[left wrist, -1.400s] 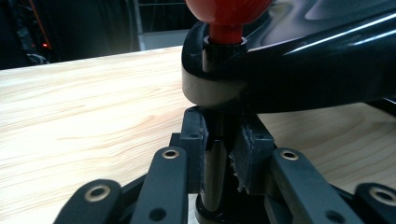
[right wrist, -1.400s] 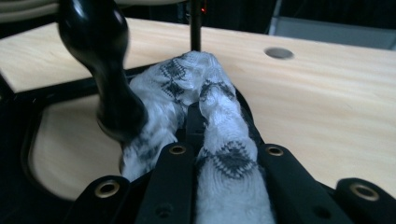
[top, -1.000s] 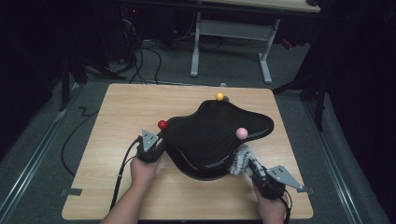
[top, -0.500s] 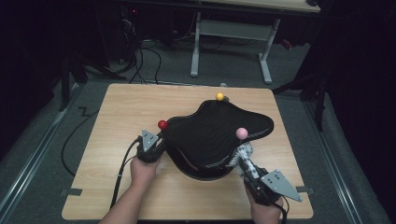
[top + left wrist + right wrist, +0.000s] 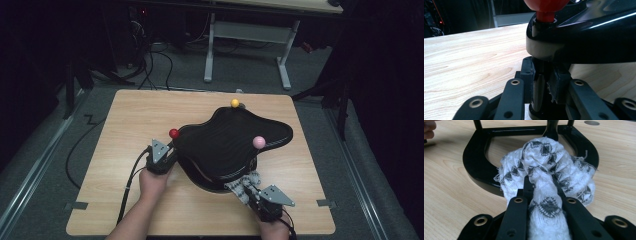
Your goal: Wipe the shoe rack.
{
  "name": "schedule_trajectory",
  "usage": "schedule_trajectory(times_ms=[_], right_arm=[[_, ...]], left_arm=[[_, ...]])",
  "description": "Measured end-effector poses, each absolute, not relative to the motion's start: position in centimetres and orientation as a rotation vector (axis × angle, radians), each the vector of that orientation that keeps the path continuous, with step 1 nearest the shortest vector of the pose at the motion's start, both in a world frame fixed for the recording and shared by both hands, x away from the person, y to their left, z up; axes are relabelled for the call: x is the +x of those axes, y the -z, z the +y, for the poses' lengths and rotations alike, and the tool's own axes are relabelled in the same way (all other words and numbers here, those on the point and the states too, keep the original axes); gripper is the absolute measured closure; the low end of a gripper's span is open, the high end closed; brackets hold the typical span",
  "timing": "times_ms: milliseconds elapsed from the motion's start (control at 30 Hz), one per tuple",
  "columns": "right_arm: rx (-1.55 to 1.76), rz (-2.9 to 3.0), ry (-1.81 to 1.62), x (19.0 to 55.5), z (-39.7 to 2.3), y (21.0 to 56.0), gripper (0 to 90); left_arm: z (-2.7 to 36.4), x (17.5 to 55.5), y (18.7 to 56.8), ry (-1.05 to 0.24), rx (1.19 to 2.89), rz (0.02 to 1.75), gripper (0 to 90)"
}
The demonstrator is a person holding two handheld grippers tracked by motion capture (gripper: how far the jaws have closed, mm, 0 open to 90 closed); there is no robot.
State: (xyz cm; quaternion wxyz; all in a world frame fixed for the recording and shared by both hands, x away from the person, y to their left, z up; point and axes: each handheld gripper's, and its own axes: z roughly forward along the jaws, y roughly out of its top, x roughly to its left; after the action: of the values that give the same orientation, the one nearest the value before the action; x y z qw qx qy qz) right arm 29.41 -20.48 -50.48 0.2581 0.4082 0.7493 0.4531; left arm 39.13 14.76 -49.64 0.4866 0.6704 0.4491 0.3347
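On the wooden table (image 5: pixel 130 125) stood a black stand (image 5: pixel 230 140) with a glossy curved top carrying three knobs: red (image 5: pixel 173 133), yellow (image 5: pixel 234 103) and pink (image 5: pixel 258 142). The left gripper (image 5: pixel 167 152) was pinching a thin upright post (image 5: pixel 538 82) of the stand just below the red knob, jaws pressed against it, seemingly to steady the piece. The right gripper (image 5: pixel 248 192) was clamped on a bunched white cloth (image 5: pixel 544 177) with a grey pattern, held at the stand's near edge; in the right gripper view the cloth lay against the looped black base (image 5: pixel 476 165), on the table side of it. Judging from this, the work was wiping the stand, and it looked mid-course: the cloth was at the base, while the top, still shiny, was not being touched. Which parts had been cleaned could not be told; the top and far side probably remained.
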Motion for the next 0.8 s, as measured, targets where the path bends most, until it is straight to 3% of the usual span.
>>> schedule_trajectory(times_ms=[567,800], right_arm=[[0.958,1.632,-1.448,26.9,-21.1,41.3,81.0],[0.975,1.690,-1.413,27.5,-20.8,42.5,81.0]], left_arm=[[14.9,39.1,50.0,-0.822,1.612,1.068,75.0],[14.9,39.2,50.0,-0.821,1.615,1.068,75.0]])
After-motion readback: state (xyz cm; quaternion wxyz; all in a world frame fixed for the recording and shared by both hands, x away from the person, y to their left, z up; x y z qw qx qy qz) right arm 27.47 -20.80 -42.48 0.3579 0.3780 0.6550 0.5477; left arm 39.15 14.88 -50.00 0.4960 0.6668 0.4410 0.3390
